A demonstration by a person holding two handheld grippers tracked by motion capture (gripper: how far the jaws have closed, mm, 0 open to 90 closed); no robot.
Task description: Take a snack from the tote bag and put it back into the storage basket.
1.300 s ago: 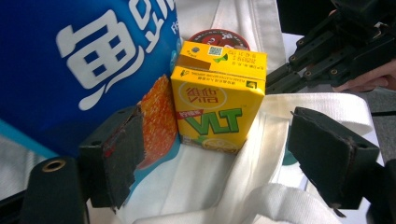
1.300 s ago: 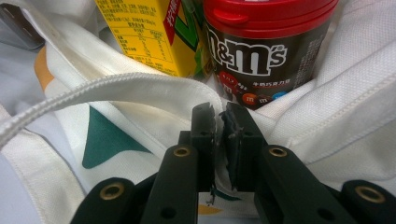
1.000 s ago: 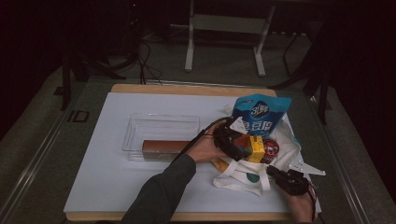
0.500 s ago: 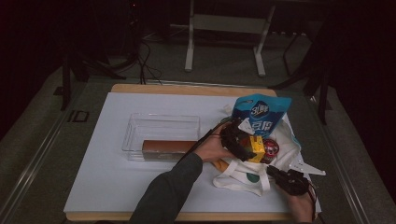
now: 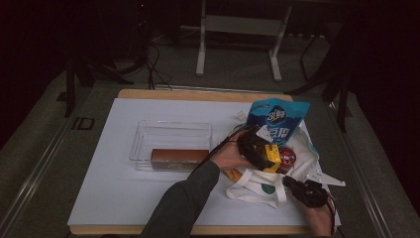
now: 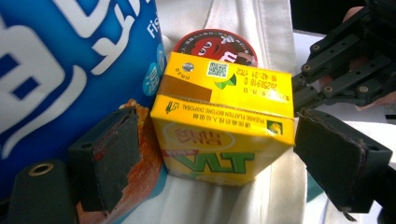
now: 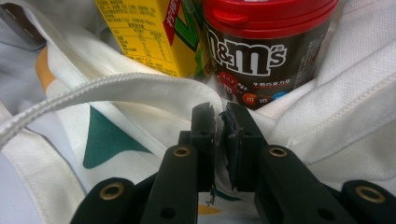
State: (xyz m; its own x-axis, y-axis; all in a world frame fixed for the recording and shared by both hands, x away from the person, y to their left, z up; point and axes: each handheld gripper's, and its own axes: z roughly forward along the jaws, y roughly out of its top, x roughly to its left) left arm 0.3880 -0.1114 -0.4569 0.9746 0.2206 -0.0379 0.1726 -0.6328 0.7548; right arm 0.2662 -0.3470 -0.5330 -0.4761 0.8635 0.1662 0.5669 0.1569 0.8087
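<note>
White worktop [image 5: 124, 198]: one brown box [image 5: 178, 157] lies binned at nine o'clock, my left tongs [image 6: 210, 163] gape astride the yellow carton [image 6: 224, 126], right tongs [image 7: 219, 123] pinch the bag rim [image 7: 140, 86].

The left tongs [image 5: 267, 157] have moved in around the yellow carton [image 6: 224, 126].

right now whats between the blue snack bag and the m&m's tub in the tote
The yellow drink carton stands between the blue snack bag and the m&m's tub, inside the white tote; the left gripper view shows it.
</note>
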